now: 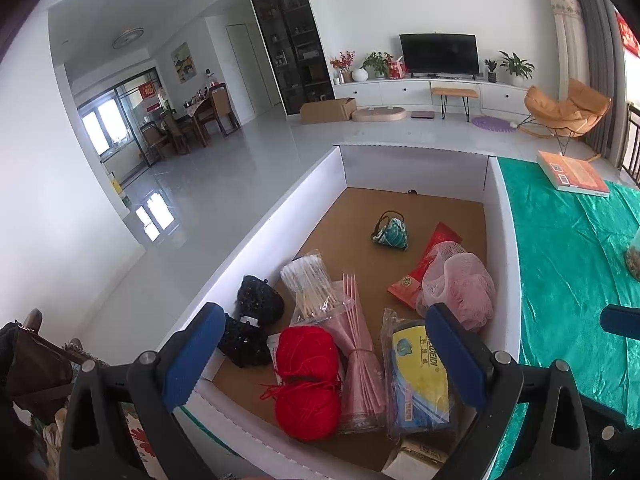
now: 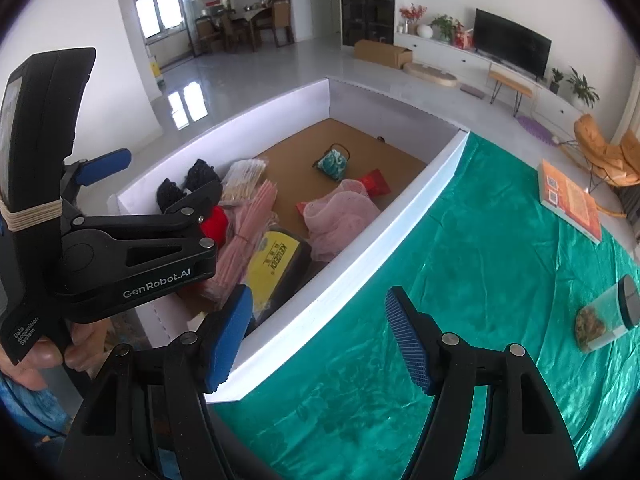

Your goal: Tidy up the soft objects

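We hold the left gripper [image 1: 320, 356] spread wide over the white box [image 1: 280, 208], above the red yarn [image 1: 307, 376] lying inside beside the pink mesh pouf [image 1: 460, 284] (both untouched). Our right gripper [image 2: 320, 336], also wide apart, hovers over the green-clothed surface [image 2: 460, 280].

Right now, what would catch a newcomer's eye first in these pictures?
Probably the red yarn, two bright balls at the near end of the white box, just below the open left gripper. Next, the pink mesh pouf against the box's right wall, beside the shiny green tablecloth.
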Available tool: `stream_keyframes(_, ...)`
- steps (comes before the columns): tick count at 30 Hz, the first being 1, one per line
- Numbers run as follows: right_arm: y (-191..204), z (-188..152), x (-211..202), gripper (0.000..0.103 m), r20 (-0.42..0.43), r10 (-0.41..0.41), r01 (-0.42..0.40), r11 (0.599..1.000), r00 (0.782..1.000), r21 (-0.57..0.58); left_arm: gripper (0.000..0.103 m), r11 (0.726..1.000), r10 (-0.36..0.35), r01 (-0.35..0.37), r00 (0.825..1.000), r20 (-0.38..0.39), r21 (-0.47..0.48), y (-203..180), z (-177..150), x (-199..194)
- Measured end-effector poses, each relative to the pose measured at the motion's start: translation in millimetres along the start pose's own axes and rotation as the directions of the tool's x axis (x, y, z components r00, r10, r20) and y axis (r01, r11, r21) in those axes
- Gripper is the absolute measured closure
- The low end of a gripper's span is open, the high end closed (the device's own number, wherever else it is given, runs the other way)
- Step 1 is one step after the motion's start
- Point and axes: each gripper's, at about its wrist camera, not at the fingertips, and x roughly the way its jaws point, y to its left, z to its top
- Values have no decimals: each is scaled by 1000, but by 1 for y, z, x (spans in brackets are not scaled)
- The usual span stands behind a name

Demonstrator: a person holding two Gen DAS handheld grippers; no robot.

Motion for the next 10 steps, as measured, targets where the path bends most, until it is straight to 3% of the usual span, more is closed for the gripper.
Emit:
stream_keyframes(6,0,-3,3,31,-6,-2,2,1000,1000,6,3,999,-23,23,1000,-6,-40,5,-2,-1)
stream_keyframes(10,0,-6,1,31,0,6,-6,1000,1000,16,3,999,-12,13,999,30,-47,7,-6,-5)
